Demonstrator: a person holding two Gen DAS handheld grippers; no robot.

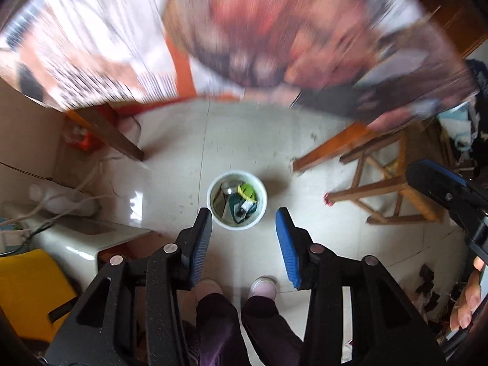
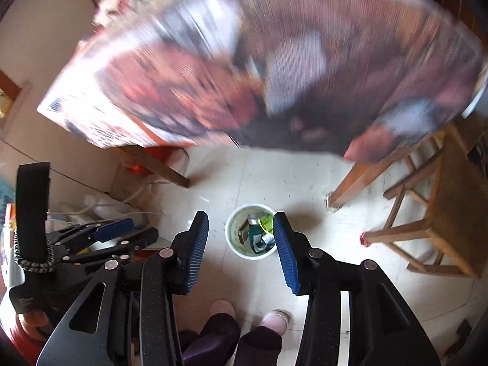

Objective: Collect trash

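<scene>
Far below on the pale tiled floor stands a white bin (image 1: 235, 225), holding a green scrap (image 1: 247, 190), a teal packet (image 1: 241, 210) and a metal can (image 1: 228, 187). My left gripper (image 1: 243, 216) points down at it from high up, open, with nothing between its blue pads. In the right wrist view the same bin (image 2: 244, 254) shows the green scrap (image 2: 265, 221) and the teal packet (image 2: 254, 238). My right gripper (image 2: 240, 218) is likewise open and empty above it. The right gripper (image 1: 439, 186) and the left gripper (image 2: 113, 228) each appear at the edge of the other's view.
A table with a printed cover (image 1: 274, 45) fills the top, blurred, on wooden legs (image 1: 119, 134). A wooden stool (image 1: 390, 189) stands right of the bin. White boxes with cables (image 1: 61, 201) and a yellow object (image 1: 27, 289) crowd the left. The person's slippered feet (image 1: 262, 285) are below.
</scene>
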